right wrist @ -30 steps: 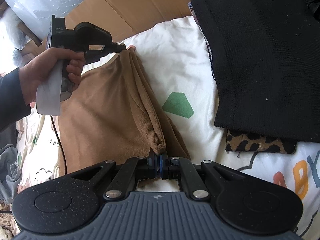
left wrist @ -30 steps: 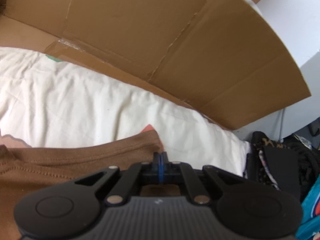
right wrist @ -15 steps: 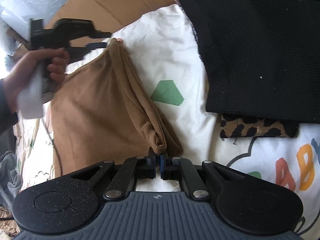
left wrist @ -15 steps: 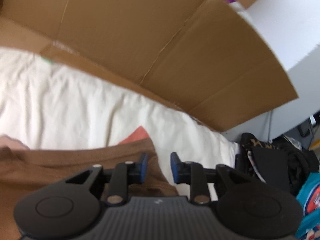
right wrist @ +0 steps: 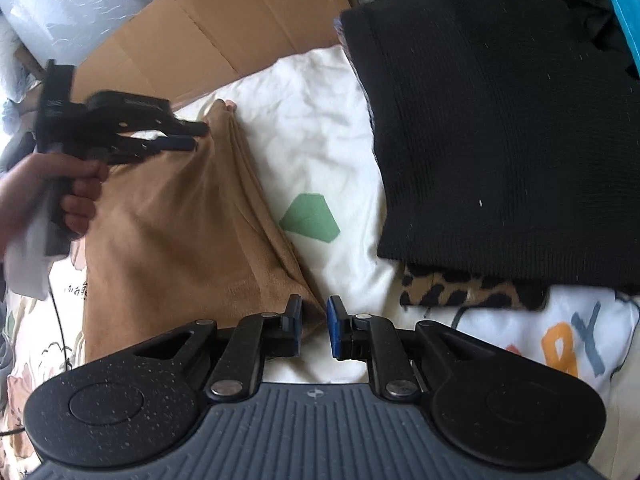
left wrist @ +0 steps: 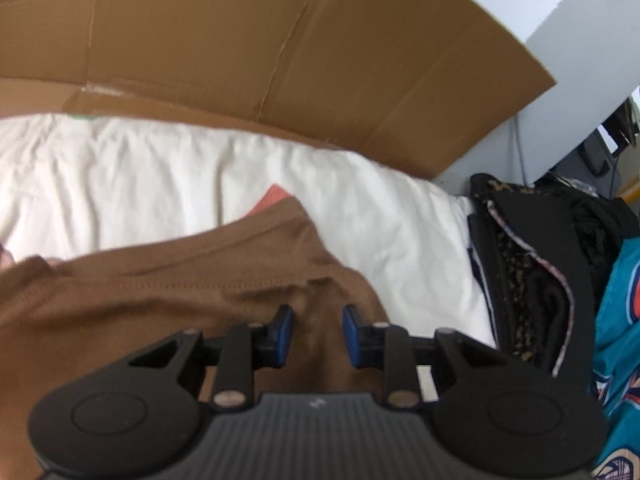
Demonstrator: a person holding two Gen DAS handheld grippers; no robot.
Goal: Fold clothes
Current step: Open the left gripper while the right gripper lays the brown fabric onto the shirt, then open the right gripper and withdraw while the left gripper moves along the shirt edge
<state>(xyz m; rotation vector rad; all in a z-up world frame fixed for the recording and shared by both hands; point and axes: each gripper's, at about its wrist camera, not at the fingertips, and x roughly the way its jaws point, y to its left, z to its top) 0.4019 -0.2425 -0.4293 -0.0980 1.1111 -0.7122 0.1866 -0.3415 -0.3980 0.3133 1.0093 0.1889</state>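
Cardboard (left wrist: 280, 40) behind brown garment (right wrist: 180, 240)

Bed, cream printed sheet (right wrist: 316, 132). Brown garment (right wrist: 172, 240) lies folded at left. Black knit (right wrist: 500, 128) at right, over leopard-print cloth (right wrist: 460, 292). Cardboard (right wrist: 208, 40) along far edge.

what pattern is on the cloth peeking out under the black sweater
Leopard print, tan with dark spots; clearest in the right wrist view.
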